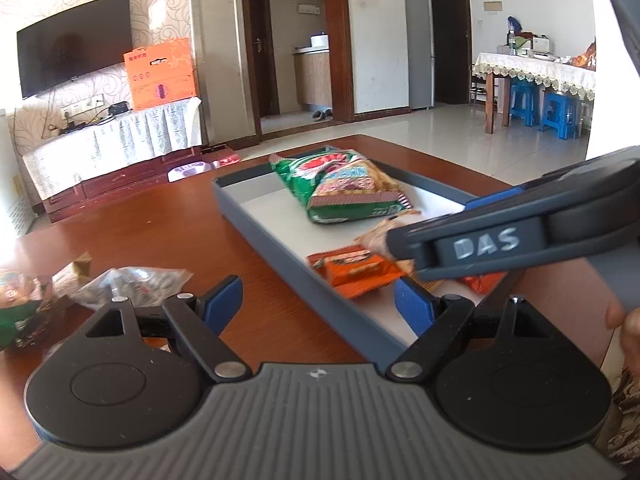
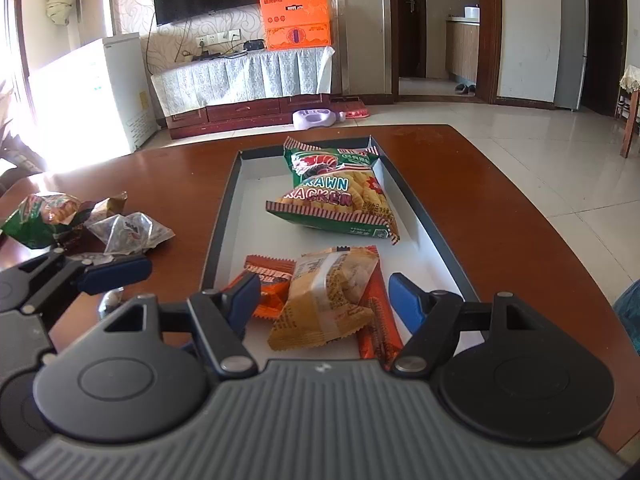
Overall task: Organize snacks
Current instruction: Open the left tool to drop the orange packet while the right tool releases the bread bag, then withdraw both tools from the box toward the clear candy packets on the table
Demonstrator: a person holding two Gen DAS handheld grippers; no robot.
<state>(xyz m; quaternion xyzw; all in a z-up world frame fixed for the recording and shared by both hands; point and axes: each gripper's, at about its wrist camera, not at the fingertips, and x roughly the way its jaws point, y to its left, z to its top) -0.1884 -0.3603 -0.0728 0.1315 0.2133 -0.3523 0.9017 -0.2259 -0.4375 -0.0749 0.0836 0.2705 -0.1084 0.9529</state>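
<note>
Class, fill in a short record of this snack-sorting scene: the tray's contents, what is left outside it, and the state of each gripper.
tray: prawn cracker bag, yellow packet, orange packets
outside tray: loose snack pile on the wooden table
left gripper: open, empty
right gripper: open, fingers astride the yellow packet, not pressing it

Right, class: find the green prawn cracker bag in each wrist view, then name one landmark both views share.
Left wrist view: the green prawn cracker bag lies just above centre, at the far end of the grey tray.
Right wrist view: the bag sits centre, slightly above the middle, in the tray's far half.
Shared landmark: the orange box beside the television.
</note>
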